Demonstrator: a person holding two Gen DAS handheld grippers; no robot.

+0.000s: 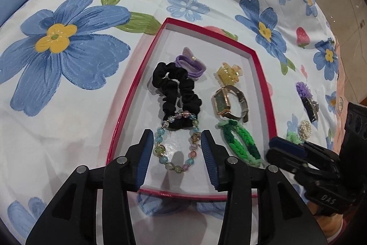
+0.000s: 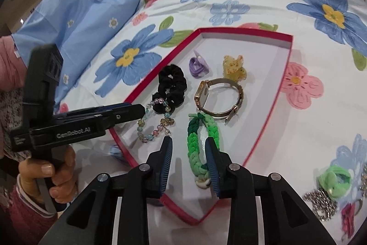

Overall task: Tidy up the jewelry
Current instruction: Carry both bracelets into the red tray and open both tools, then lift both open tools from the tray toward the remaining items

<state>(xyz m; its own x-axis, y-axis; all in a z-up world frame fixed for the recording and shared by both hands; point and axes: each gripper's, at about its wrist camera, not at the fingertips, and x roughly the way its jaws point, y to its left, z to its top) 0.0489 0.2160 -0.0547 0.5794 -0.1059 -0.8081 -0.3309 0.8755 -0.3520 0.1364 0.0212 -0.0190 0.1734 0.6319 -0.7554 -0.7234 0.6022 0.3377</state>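
We have the red tray [image 1: 263, 75] on the flowered sheet [image 1: 68, 107], six pieces inside. Left gripper [image 1: 177, 144] open, straddling the bead bracelet [image 1: 176, 144] at near left, pads clear. Right gripper [image 2: 189, 148] open over the green braided band [image 2: 201, 141], long axis near-to-far. Leftovers [image 2: 332, 185] lie right of tray, nearer our right hand.

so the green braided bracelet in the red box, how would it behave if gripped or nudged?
The green braided bracelet looks like soft braided cord, so it would probably flop and deform. Likely light, so a nudge may slide it across the red box floor. It lies flat, so rolling seems unlikely.
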